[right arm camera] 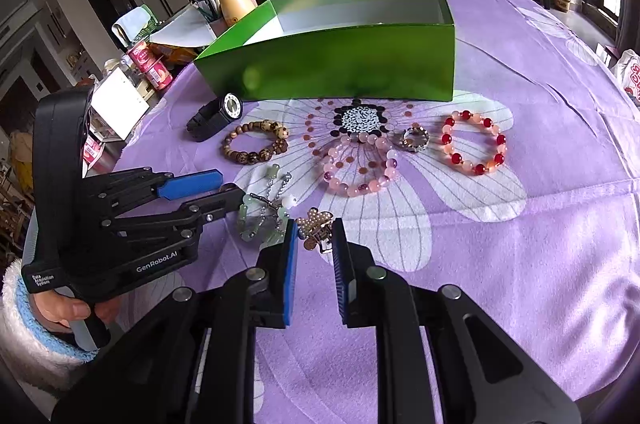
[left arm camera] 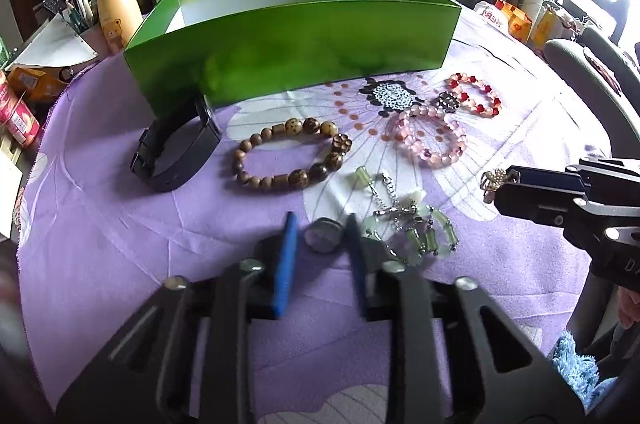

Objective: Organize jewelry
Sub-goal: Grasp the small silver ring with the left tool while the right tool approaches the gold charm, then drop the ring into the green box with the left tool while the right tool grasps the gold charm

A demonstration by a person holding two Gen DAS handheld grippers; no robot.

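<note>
Lying directly ahead of the left gripper (left arm camera: 320, 228), a small round metallic piece (left arm camera: 322, 235) is framed between the two blue pads, which stand apart on either side of it with a gap showing; the left gripper is therefore judged open and not yet clamped. The green-bead chain bracelet (left arm camera: 412, 224) rests just beside the right-hand pad and is likely to be snagged if the jaws are closed off-centre. The right gripper (right arm camera: 314, 238) is likewise spread, with the pearl butterfly brooch (right arm camera: 314, 226) sitting between its fingertips; whether the pads touch it cannot be told. The brooch's long axis runs roughly across the jaw opening. The green box (left arm camera: 296, 35), presumed the destination, stands open beyond the jewellery, nearer the left gripper's side, with the black watch (left arm camera: 176, 151) touching or just beside its front wall. The wooden bead bracelet (left arm camera: 292, 153), pink bead bracelet (right arm camera: 358, 165), red bead bracelet (right arm camera: 474, 145) and silver ring (right arm camera: 416, 139) remain on the purple cloth (left arm camera: 100, 216). The watch dial is shown only in the right wrist view; the round piece is seen clearly only in the left wrist view.
</note>
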